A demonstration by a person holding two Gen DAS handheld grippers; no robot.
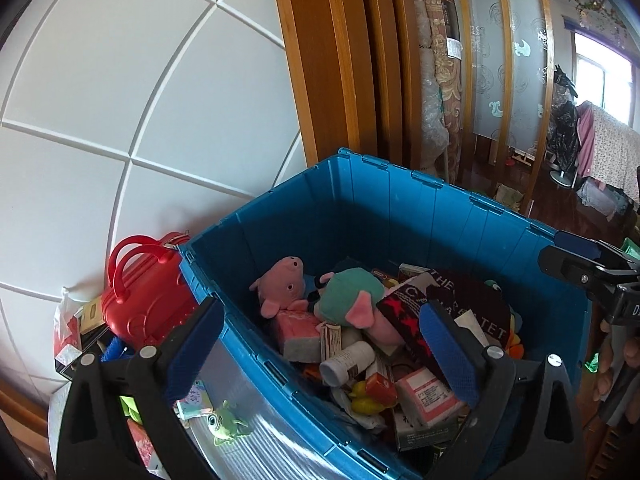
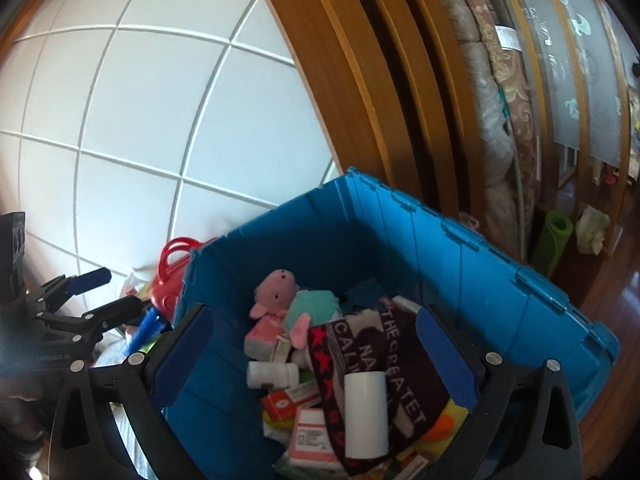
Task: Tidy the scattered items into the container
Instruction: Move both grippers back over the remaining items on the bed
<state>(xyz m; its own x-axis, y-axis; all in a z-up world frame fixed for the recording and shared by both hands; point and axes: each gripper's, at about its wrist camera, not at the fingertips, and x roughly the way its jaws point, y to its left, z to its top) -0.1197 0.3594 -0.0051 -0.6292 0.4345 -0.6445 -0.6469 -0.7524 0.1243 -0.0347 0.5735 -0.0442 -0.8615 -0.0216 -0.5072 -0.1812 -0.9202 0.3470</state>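
The blue plastic bin (image 1: 400, 208) (image 2: 440, 248) stands open, piled with a pink pig plush (image 1: 282, 284) (image 2: 276, 286), a dark lettered cloth (image 2: 384, 344), a white bottle (image 1: 346, 360) and small boxes. A white roll (image 2: 366, 414) lies on the cloth. My left gripper (image 1: 320, 356) is open, straddling the bin's near-left wall, with nothing between its pads. My right gripper (image 2: 316, 360) hangs open over the pile, the white roll below it and untouched. Each gripper also shows in the other's view: the left gripper (image 2: 116, 292) and the right gripper (image 1: 568, 260).
Outside the bin's left wall lie a red toy suitcase (image 1: 148, 292) (image 2: 172, 276), a small green plush (image 1: 224, 426), a tissue packet (image 1: 196, 400) and other clutter. A white panelled wall and wooden door frame (image 1: 320, 60) stand behind. Rolled mats (image 2: 500, 120) lean at the right.
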